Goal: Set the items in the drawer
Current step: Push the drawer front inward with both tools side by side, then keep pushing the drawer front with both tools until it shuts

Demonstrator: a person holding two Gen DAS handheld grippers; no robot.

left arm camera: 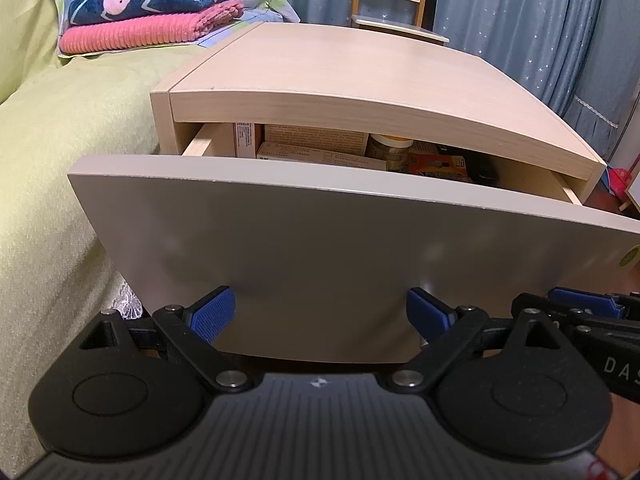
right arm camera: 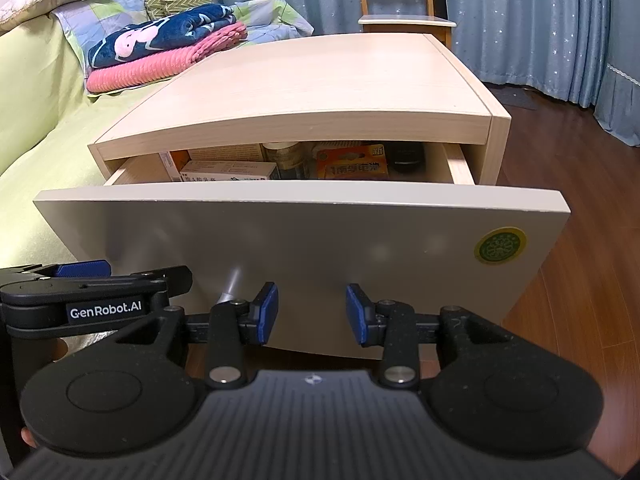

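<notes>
a: item one, drawer (right arm camera: 280, 240). status?
b: pulled partway out of the pale wood nightstand (right arm camera: 312, 80), its flat front panel facing both cameras. green round sticker (right arm camera: 500, 245) at 3 o'clock on the panel in the right wrist view.

a: contents?
b: in a row behind the panel: white boxes (right arm camera: 228, 171) at 9 o'clock, a jar (right arm camera: 285, 159) at centre, an orange battery pack (right arm camera: 352, 165) just beside it, a dark round item (right arm camera: 407, 157) at 3 o'clock. all partly hidden by the panel.

a: left gripper (left arm camera: 320, 314)?
b: jaws spread wide, nothing between the blue pads (left arm camera: 214, 312); it sits low before the panel, at 6 o'clock of it.

a: right gripper (right arm camera: 312, 312)?
b: jaws parted about halfway, empty, also at 6 o'clock of the panel. whether either touches the panel, cannot tell.

a: surroundings?
b: green bed (right arm camera: 32, 120) at 9 o'clock, folded blankets (right arm camera: 168, 48) at 11, blue curtain (right arm camera: 540, 20) at 1.
</notes>
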